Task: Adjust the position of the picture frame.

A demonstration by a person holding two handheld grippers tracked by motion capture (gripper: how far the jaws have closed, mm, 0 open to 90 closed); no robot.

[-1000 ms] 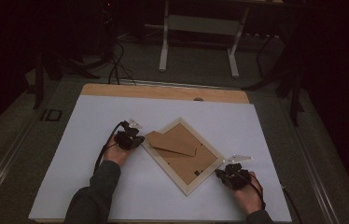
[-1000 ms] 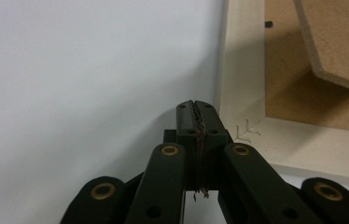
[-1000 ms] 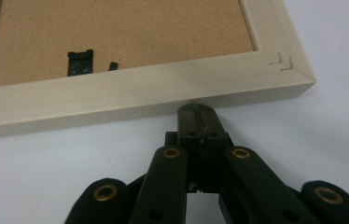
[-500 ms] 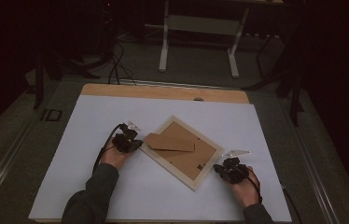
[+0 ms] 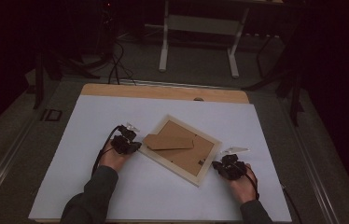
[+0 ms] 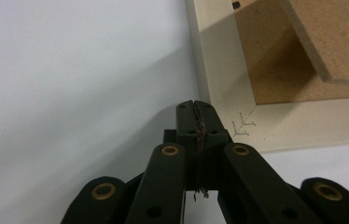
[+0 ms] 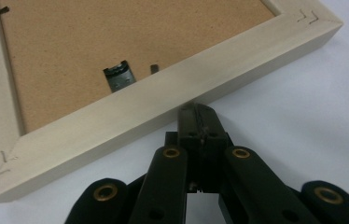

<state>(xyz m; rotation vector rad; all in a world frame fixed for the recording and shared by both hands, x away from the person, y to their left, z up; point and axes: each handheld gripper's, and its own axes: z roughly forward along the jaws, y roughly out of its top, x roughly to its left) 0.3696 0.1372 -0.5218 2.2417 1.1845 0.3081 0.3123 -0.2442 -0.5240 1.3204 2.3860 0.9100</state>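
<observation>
Left tool (image 5: 127,141): jaws pressed together, nothing between them; in the left gripper view (image 6: 196,114) the tips point forward and low over the bench (image 5: 116,112). Left hand (image 5: 113,158) grips it from behind, dark-sleeved forearm entering from the near edge, left of centre.

Right tool (image 5: 228,167): jaws likewise closed flat on each other, empty; same low forward pose in the right gripper view (image 7: 199,119). Right hand (image 5: 243,184) holds it near the bench's near right corner. Both tools well apart.
</observation>
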